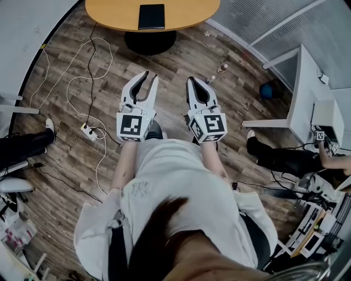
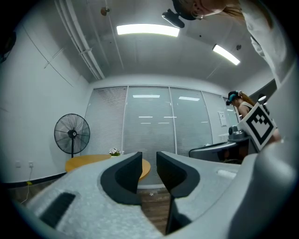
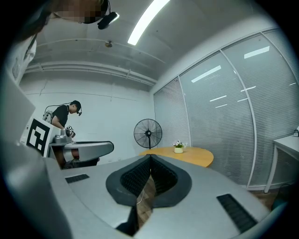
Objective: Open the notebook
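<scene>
A closed black notebook (image 1: pixel 151 16) lies on the round wooden table (image 1: pixel 109 13) at the top of the head view. Both grippers hang side by side over the floor, well short of the table, pointing level toward it. The left gripper (image 1: pixel 147 74) is open: in the left gripper view a clear gap (image 2: pixel 148 161) separates its dark pads (image 2: pixel 127 173), with nothing in it. The right gripper (image 1: pixel 192 80) is shut, and in the right gripper view its ridged pads (image 3: pixel 140 176) meet at the tip (image 3: pixel 150 157) on nothing. The table's edge (image 2: pixel 79 162) shows beyond the left jaws.
Cables and a power strip (image 1: pixel 90 131) lie on the wood floor to the left. A person's legs (image 1: pixel 24 147) reach in at left, another's (image 1: pixel 279 159) at right. A white desk (image 1: pixel 307 93) stands right, a standing fan (image 2: pixel 72 134) beside the table, a small bottle (image 1: pixel 222 68) on the floor.
</scene>
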